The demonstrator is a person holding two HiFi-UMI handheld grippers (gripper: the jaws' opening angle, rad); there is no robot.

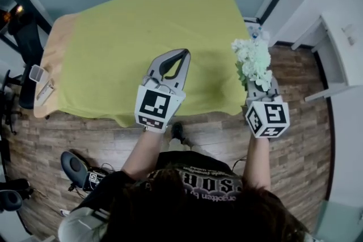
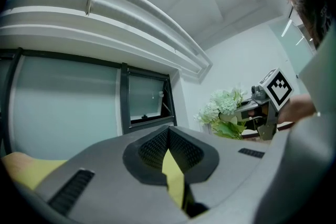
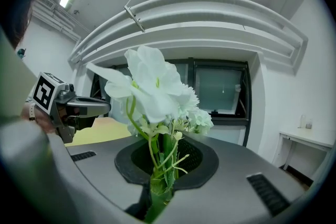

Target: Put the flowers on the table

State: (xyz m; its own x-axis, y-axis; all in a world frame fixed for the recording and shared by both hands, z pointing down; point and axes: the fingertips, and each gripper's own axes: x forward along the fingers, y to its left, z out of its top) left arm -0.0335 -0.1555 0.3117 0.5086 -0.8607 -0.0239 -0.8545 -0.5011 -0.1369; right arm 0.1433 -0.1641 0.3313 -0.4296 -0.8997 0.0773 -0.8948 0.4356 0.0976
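A bunch of white flowers (image 1: 253, 59) with green stems stands upright in my right gripper (image 1: 254, 83), which is shut on the stems over the table's front right corner. In the right gripper view the blooms (image 3: 155, 85) rise from between the pads, with my right gripper (image 3: 161, 189) clamped on the green stalks. The table (image 1: 142, 25) is covered by a yellow-green cloth. My left gripper (image 1: 182, 55) hovers over the table's front middle, shut and holding nothing. The left gripper view shows my left gripper (image 2: 169, 162) with only cloth behind it, and the flowers (image 2: 223, 107) to the right.
Small white objects (image 1: 41, 81) lie on the bare wooden strip at the table's left end. A black chair (image 1: 25, 37) stands left of the table. A white desk (image 1: 346, 37) is at the far right. Wood floor (image 1: 306, 122) lies in front.
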